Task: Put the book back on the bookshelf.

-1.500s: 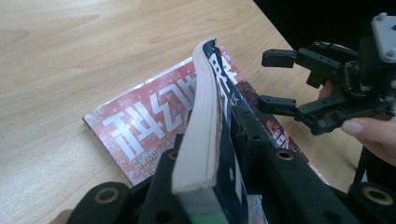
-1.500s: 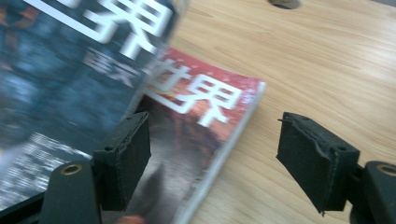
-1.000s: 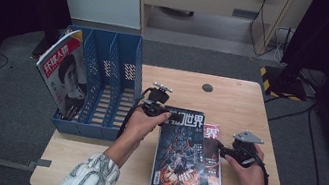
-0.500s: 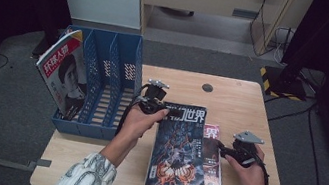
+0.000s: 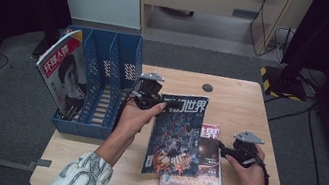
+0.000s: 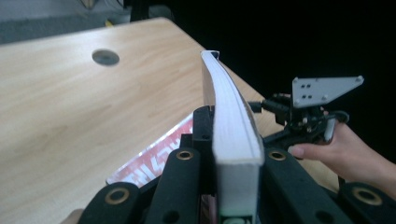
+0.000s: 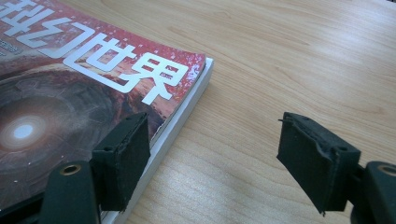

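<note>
A dark-covered magazine [image 5: 177, 132] is tilted up off a red magazine [image 5: 202, 165] that lies flat on the wooden table [image 5: 241, 105]. My left gripper [image 5: 165, 104] is shut on the dark magazine's top edge. In the left gripper view its white page edge [image 6: 229, 112] stands between the jaws, with the red magazine [image 6: 154, 156] below. My right gripper [image 5: 220, 148] sits low at the red magazine's right edge. Its jaws stand open [image 7: 219, 158]: one pad [image 7: 123, 156] is over the red magazine's [image 7: 70, 93] corner, the other [image 7: 317, 161] over bare wood.
A blue slotted file rack [image 5: 107, 75] stands at the table's left side, with a red-and-white magazine [image 5: 61, 78] leaning in its left slot. A round cable hole [image 5: 207, 87] lies in the tabletop at the back. The right hand and its gripper [image 6: 303, 119] appear beyond the held magazine.
The left gripper has risen and drawn slightly left, lifting the dark magazine's top edge off the red one, which now shows more. The right gripper has stayed put.
</note>
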